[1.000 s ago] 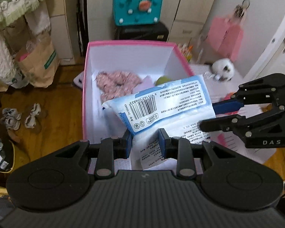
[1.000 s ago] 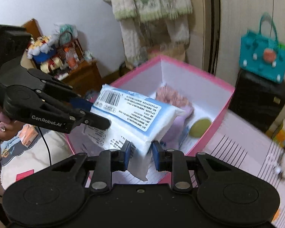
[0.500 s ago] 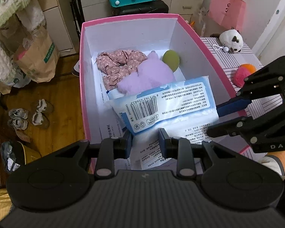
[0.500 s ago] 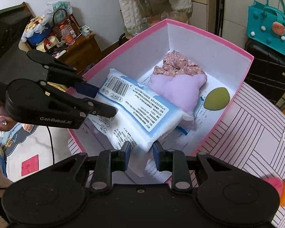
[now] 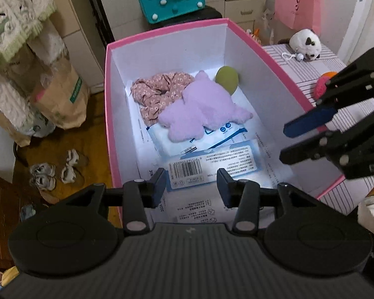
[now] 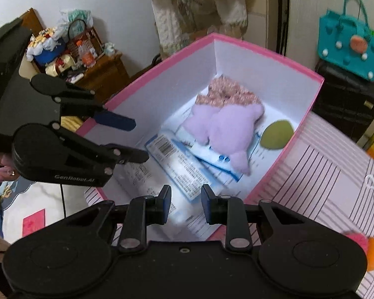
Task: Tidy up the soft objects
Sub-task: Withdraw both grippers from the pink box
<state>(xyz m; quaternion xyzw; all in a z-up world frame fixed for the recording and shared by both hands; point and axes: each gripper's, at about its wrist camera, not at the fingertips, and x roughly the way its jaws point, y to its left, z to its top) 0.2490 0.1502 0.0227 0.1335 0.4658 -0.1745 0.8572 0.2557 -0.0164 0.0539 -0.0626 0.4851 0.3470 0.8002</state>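
The wipes pack [image 5: 210,165] lay flat on the floor of the pink box [image 5: 167,31], at the near end, its long axis running across the box's width in the left wrist view — barcode toward the box's left wall, printed label facing up. In the right wrist view the same pack [image 6: 179,164] ran diagonally, barcode end away from the camera. Beyond it sat a purple plush toy [image 5: 199,111] resting partly on another blue-and-white packet [image 5: 219,134], then a floral cloth [image 5: 159,92] and a green sponge [image 5: 227,78] near the far wall. The left gripper [image 5: 191,183] hung over the box's near edge, fingers apart and empty. The right gripper [image 6: 185,200] was likewise spread, holding nothing — both clear of the pack.
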